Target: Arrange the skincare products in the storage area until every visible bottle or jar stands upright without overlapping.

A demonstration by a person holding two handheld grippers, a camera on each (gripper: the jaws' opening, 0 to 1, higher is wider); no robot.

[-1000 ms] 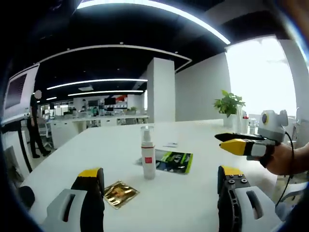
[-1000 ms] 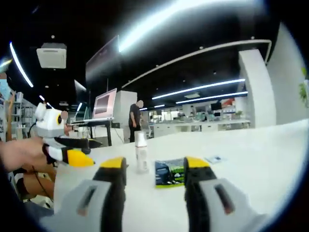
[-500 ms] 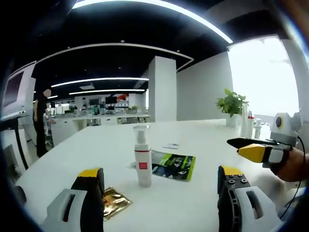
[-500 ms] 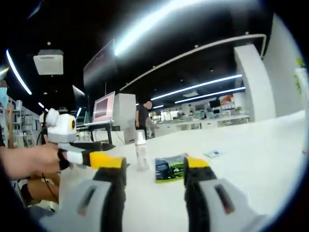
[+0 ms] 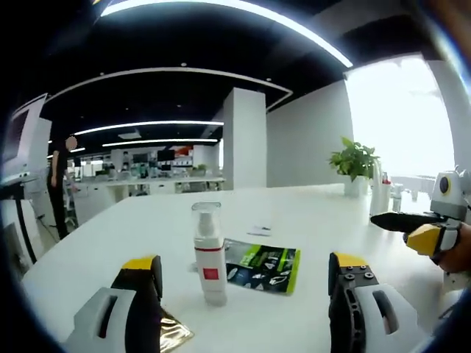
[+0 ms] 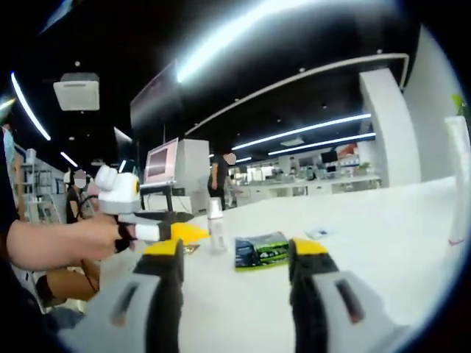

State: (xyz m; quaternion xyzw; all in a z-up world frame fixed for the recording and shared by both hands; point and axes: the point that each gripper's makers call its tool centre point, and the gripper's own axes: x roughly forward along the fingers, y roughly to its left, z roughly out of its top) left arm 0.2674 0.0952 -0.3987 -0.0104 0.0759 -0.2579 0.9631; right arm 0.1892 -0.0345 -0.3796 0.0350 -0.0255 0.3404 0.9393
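Pump bottle [image 5: 208, 254] upright mid-bench [image 5: 309, 220], prob. light, tippy, slick; grab low on body. Left gripper [image 5: 243, 294], right gripper [image 6: 234, 272] both spread, empty.

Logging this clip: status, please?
Both grippers open, empty. Pump bottle upright on white table, between left gripper jaws. Green sachet flat beside it.

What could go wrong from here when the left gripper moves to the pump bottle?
1. The pump bottle is tall and slim; a jaw of the open left gripper could knock it over.
2. Falling, it might land on the green sachet beside it, so they overlap.
3. The gold sachet lies partly under the left jaw and may get pushed.
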